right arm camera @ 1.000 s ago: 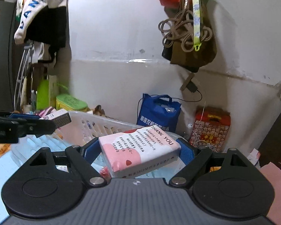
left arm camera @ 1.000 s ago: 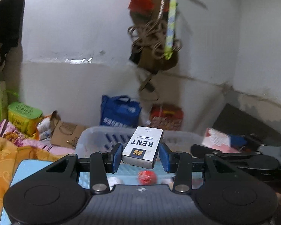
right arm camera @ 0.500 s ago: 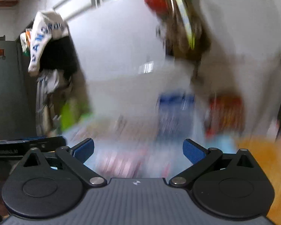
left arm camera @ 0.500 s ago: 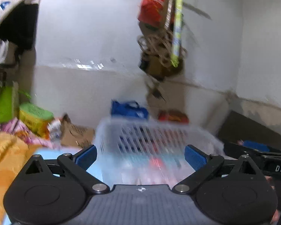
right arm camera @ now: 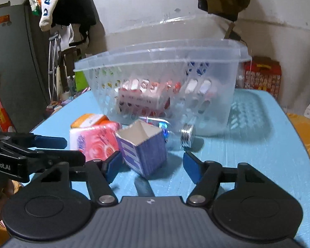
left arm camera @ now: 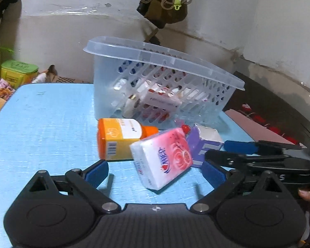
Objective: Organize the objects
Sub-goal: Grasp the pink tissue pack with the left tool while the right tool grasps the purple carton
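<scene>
A clear slotted plastic basket (left arm camera: 171, 62) (right arm camera: 215, 101) stands on the blue table and holds boxes. In front of it lie an orange bottle (left arm camera: 122, 138) (right arm camera: 86, 120), a pink-and-white soap pack (left arm camera: 163, 157) (right arm camera: 95, 140), an open purple carton (left arm camera: 204, 142) (right arm camera: 144, 150) and a clear bottle with a silver cap (right arm camera: 187, 136). My left gripper (left arm camera: 155, 171) is open and empty, its fingers either side of the soap pack. My right gripper (right arm camera: 153, 165) is open and empty, astride the purple carton.
The blue table (left arm camera: 41, 124) (right arm camera: 268, 155) ends at orange bedding on one side (right arm camera: 305, 132). A grey cabinet (right arm camera: 10, 62) with hung clothes stands behind, also a bag on the wall (left arm camera: 163, 6), a green tub (left arm camera: 18, 72) and a red box (right arm camera: 262, 76).
Both grippers let go of their boxes, which now lie in the basket. Both dropped low and now straddle the loose items in front of the basket.
</scene>
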`<state>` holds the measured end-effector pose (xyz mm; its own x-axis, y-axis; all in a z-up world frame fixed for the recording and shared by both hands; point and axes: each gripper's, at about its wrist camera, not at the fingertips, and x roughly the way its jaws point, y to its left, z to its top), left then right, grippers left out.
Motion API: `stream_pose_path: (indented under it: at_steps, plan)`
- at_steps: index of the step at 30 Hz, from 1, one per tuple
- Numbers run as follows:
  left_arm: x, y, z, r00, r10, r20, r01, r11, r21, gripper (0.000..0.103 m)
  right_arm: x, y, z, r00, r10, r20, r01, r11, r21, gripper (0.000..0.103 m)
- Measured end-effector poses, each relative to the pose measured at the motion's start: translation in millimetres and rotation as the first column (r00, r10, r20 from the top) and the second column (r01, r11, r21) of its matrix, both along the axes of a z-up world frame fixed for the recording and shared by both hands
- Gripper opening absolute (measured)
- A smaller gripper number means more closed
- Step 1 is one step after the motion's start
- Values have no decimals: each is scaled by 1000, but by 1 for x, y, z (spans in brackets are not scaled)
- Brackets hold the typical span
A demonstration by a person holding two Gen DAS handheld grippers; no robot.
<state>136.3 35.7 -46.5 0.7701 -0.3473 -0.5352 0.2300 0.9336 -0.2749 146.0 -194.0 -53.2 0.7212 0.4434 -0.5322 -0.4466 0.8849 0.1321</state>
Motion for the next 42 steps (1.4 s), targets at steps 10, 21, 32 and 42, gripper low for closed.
stream_pose_path:
  at_steps: [10, 21, 32, 42]
  plan:
    - [20, -8, -13, 999, 3, -53, -7, 997, -78, 81, -3, -13, -4, 1000, 2, -7, -2, 999, 42, 69]
    - [-2, 6, -2, 1000, 21, 9, -21, 1000, 19, 41, 1, 26, -13, 997, 49, 61, -47, 998, -36, 71]
    - [-9, -6, -4, 999, 1, 47, -7, 992, 124, 43, 9, 33, -15, 999, 1, 44, 2, 997, -75, 51]
    - [-15, -29, -6, 996, -31, 86, 12, 977, 212, 37, -3, 2, -1, 999, -33, 43, 35, 999, -28, 51]
